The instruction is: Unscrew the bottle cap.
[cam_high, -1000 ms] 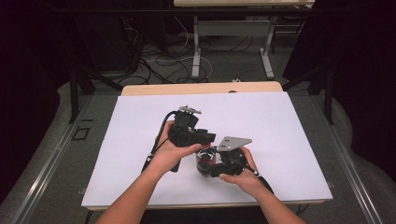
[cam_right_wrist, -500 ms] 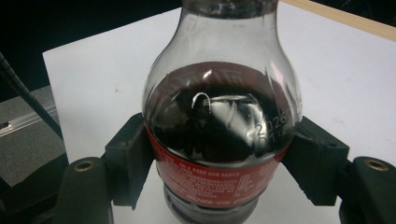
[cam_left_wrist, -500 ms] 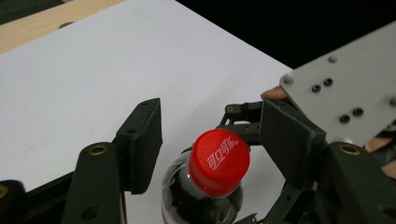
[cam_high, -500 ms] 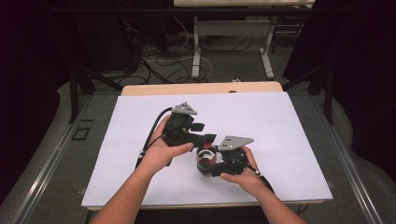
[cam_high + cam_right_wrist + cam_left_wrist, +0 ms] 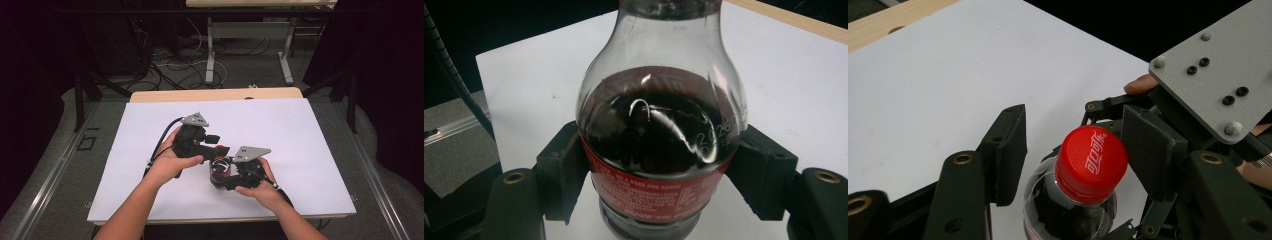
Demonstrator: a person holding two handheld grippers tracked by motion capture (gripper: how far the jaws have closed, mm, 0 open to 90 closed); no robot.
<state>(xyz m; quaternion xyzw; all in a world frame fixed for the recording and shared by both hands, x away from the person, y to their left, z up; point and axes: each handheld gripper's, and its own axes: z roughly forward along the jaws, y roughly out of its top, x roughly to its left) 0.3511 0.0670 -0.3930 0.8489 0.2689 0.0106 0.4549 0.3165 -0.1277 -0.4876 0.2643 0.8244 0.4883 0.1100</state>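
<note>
One cola bottle (image 5: 659, 145), one red cap (image 5: 1091, 162), two grippers. Right gripper (image 5: 664, 180) clamps the bottle's labelled body. Left gripper (image 5: 1075, 150) stands part-open astride the cap, jaws just closing, pads not pressing, on the white mat (image 5: 280, 125).

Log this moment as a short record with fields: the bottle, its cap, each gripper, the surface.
bottle: cola bottle, dark drink inside, red label, upright on the sheet
cap: red cap, on the neck, white lettering on top
right gripper: right gripper shut on the bottle's body at the label
left gripper: left gripper around the cap, jaws just closing inward, a gap on each side of the cap, pads not pressing
surface: white sheet on a wooden table
</note>
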